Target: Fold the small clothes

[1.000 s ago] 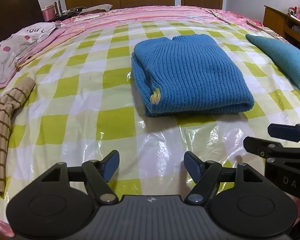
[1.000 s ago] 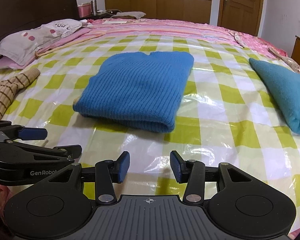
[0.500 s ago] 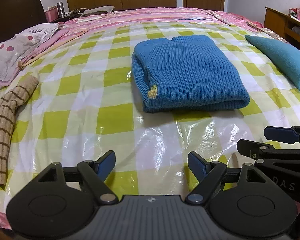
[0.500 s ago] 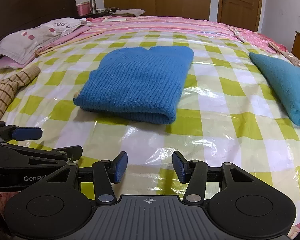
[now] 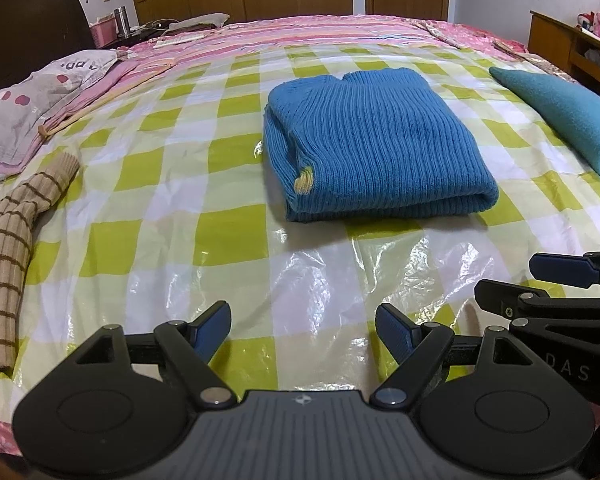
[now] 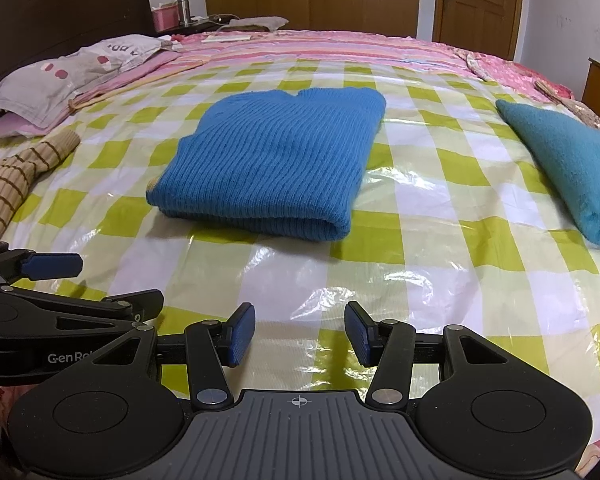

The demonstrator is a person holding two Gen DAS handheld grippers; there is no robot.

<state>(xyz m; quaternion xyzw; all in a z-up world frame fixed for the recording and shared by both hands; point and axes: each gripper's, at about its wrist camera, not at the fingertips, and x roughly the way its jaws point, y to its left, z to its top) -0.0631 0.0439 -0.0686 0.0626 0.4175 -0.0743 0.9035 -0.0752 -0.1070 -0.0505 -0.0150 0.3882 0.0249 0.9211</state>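
The big green-and-white checked plastic sheet (image 5: 168,184) covers the bed, and sitting in the middle of it, well apart from both tools, is the blue ribbed knit sweater (image 5: 376,148), folded into a neat rectangular packet. Its long axis runs away from the cameras up the bed, neckline notch at the far end, rounded fold edge nearest us; a small yellow patch shows at its near left corner. Off to the right lies a teal fleece garment (image 6: 568,168), folded too, and at the left edge a beige brown-striped knit piece (image 5: 8,248), looking unfolded.

Now the change: the left gripper (image 5: 303,330) has spread its jaws wider than a second ago and holds nothing, only bare sheet between the blue pads. The right gripper (image 6: 300,334) sits beside it, jaws roughly half apart, unchanged, also holding nothing. Both hang back at the near edge. That reads as release complete: this sweater looks done, and the striped piece is likely next.
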